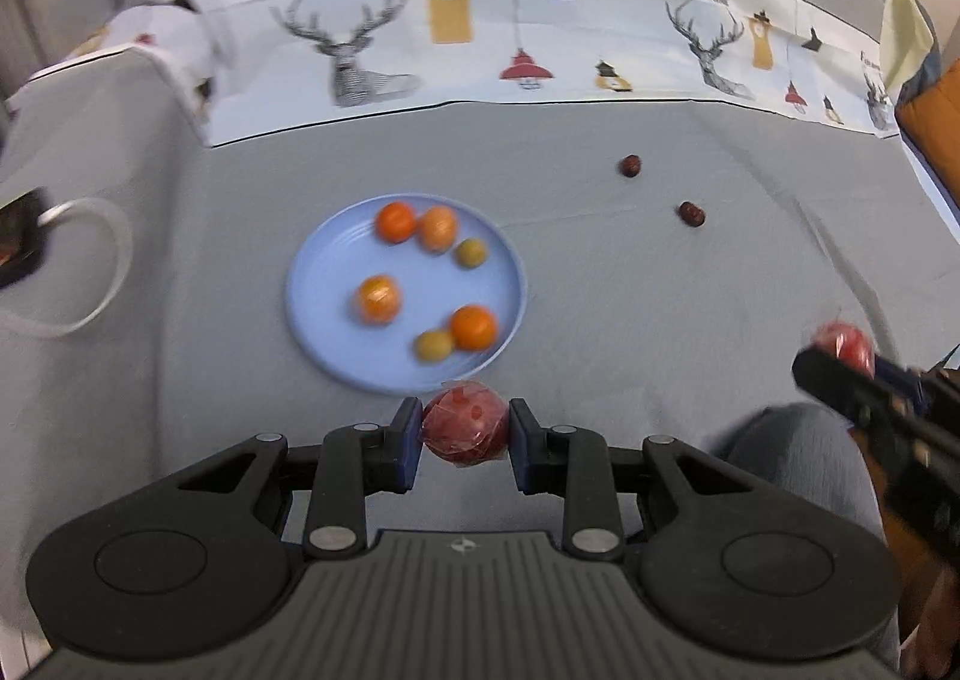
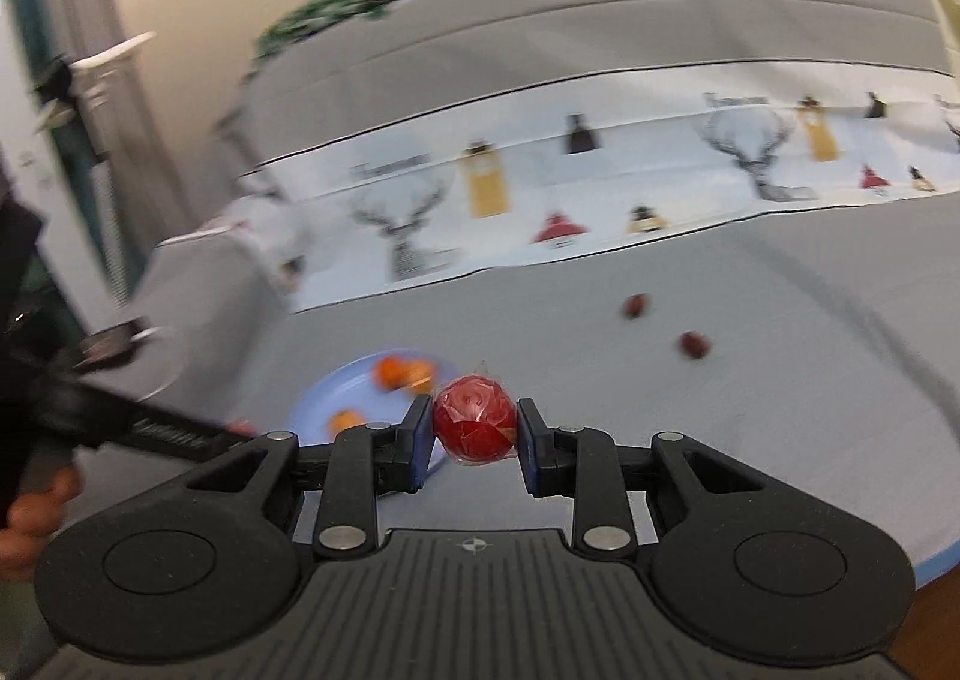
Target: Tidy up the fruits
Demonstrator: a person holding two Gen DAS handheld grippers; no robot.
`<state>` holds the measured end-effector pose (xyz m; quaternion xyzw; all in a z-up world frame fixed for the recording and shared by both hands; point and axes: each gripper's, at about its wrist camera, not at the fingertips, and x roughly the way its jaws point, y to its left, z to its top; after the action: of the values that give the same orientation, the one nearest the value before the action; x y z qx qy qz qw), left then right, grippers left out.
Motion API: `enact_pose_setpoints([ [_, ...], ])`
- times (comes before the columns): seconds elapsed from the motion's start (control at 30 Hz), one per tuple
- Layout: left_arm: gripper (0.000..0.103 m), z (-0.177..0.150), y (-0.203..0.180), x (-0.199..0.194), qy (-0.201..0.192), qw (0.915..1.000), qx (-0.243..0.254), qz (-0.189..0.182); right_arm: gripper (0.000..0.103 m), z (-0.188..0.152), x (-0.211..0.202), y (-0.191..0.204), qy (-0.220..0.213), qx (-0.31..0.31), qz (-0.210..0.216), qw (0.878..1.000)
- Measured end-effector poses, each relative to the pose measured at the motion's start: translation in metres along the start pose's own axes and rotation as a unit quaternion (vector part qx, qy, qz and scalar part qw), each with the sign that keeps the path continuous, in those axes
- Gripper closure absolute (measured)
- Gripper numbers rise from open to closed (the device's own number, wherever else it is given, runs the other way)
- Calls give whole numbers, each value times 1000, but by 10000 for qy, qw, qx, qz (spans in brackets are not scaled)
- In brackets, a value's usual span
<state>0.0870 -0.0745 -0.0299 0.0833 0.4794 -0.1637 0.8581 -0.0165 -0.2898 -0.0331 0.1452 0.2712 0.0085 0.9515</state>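
Note:
My left gripper is shut on a red wrapped fruit, held just in front of the near rim of a blue plate. The plate holds several oranges and two small yellow-green fruits. My right gripper is shut on another red wrapped fruit, held above the grey cloth to the right of the plate. That right gripper and its fruit show at the right edge of the left wrist view. Two small dark red fruits lie loose on the cloth.
A grey cloth covers the table, with a white deer-print band along the back. A white cable loop lies at the left edge. An orange object sits at the far right.

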Motion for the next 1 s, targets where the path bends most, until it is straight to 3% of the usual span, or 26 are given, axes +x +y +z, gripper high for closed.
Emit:
enact_pose_setpoints([
  [0.33, 70, -59, 23, -62, -463, 9988, -161, -15, 73, -28, -60, 86, -318, -1065, 308, 9933],
  [0.57, 70, -71, 33, -86, -770, 9964, -340, -38, 73, -28, -73, 105, -449, -1406, 392, 9883],
  [1.0, 70, -71, 35, -87, -829, 9959, -368, -54, 73, -28, -73, 106, -467, -1399, 335, 9885],
])
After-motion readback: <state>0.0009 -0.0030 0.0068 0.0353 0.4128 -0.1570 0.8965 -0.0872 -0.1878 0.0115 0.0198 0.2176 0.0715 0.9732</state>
